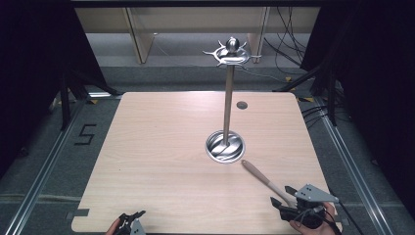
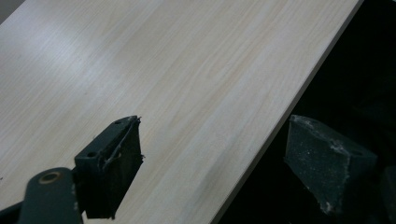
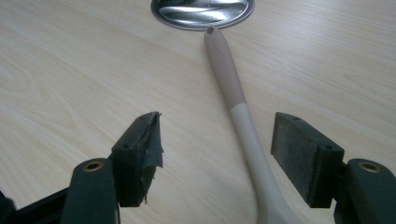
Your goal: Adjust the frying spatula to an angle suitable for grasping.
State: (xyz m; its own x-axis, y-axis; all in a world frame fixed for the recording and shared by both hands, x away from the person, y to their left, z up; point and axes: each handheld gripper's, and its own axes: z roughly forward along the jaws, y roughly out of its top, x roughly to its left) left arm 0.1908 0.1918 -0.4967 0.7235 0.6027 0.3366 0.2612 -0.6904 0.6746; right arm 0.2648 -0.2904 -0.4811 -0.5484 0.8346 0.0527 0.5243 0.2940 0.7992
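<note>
A beige utensil [image 1: 262, 177] with a tan handle end lies on the wooden table [image 1: 161, 147], its tip near the round steel base [image 1: 224, 146] of a tall hook stand [image 1: 228, 51]. My right gripper [image 1: 288, 198] is open at the table's front right, and the utensil's shaft [image 3: 247, 135] runs between its jaws without touching either. My left gripper [image 1: 133, 219] sits at the front left edge, open, with nothing between its fingers [image 2: 114, 161]; one jaw is over the table, the other beyond the edge.
The stand's pole rises from the table's middle, with curved hooks at its top. A small dark round cap [image 1: 242, 105] is set in the table behind it. Dark curtains flank the table, and cables lie on the floor at the back right.
</note>
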